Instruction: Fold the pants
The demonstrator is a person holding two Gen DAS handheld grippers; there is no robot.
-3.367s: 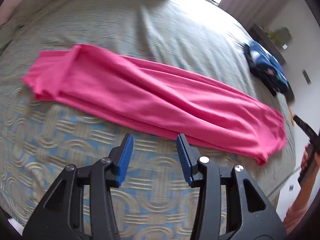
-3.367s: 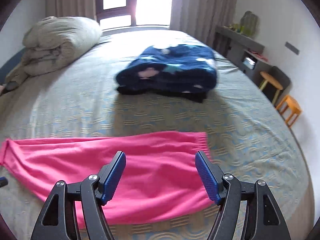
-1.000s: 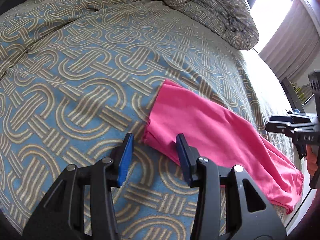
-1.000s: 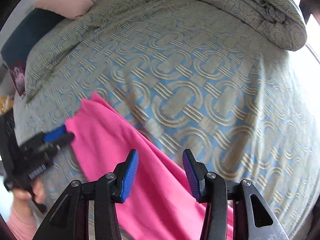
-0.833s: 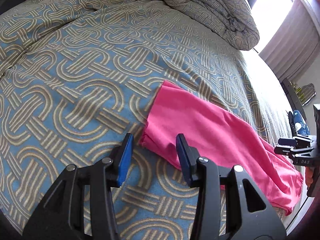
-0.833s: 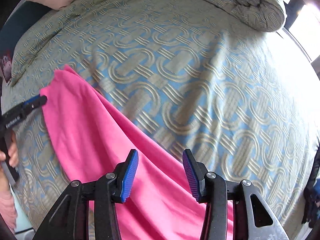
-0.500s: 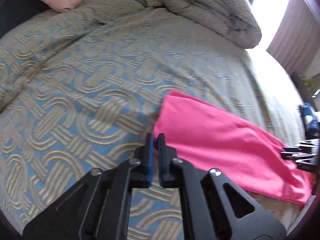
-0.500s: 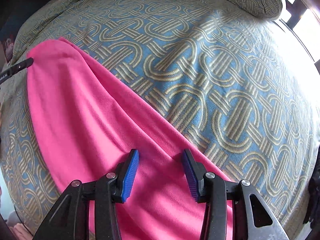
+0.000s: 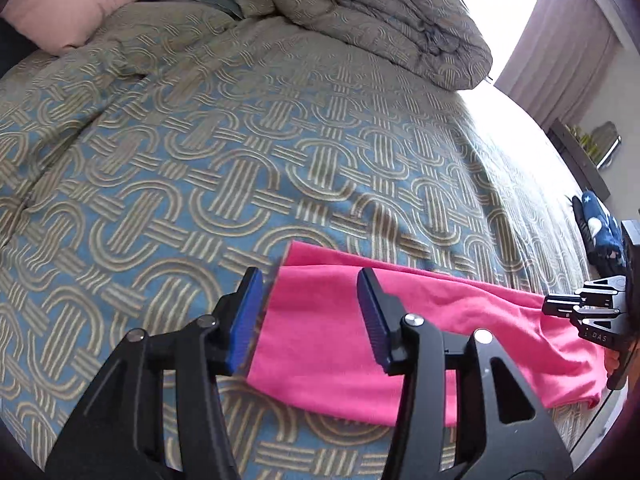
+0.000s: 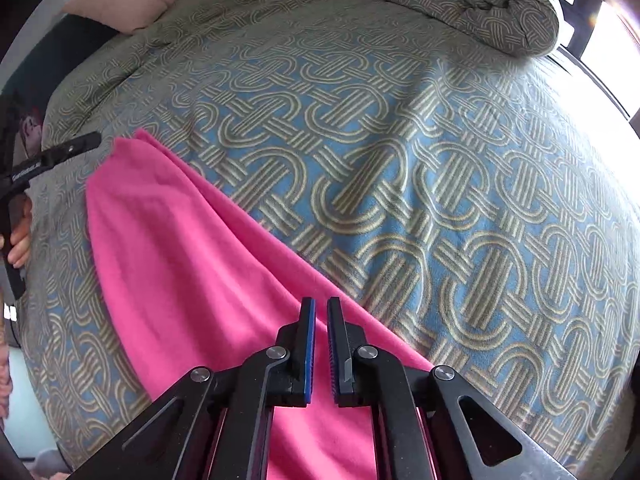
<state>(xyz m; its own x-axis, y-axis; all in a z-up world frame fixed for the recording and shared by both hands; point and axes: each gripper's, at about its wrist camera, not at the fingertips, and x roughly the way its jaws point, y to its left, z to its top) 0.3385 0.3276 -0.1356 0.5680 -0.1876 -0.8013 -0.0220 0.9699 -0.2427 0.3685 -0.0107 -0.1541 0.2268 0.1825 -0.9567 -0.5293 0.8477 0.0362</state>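
Observation:
The pink pants (image 9: 320, 332) lie lengthwise along the near edge of the bed, folded leg on leg. My left gripper (image 9: 310, 304) is open, its blue pads either side of the pants' left end, just above the cloth. In the right wrist view the pants (image 10: 192, 264) run from the far left down under my right gripper (image 10: 321, 312), whose pads are nearly together with a thin gap over the pants' far edge; no cloth shows between them. The right gripper also shows in the left wrist view (image 9: 560, 307), and the left gripper in the right wrist view (image 10: 86, 142).
The bed has a blue and tan woven-pattern cover (image 9: 248, 160). A rolled duvet (image 9: 380, 16) and a pink pillow (image 9: 72, 4) lie at the head. A dark blue folded garment (image 9: 600, 232) sits at the far right. The bed's edge runs just below the pants.
My left gripper, shut half a second ago beside the pants' end, has opened and moved over that end. My right gripper has closed from open to nearly shut at the pants' far edge.

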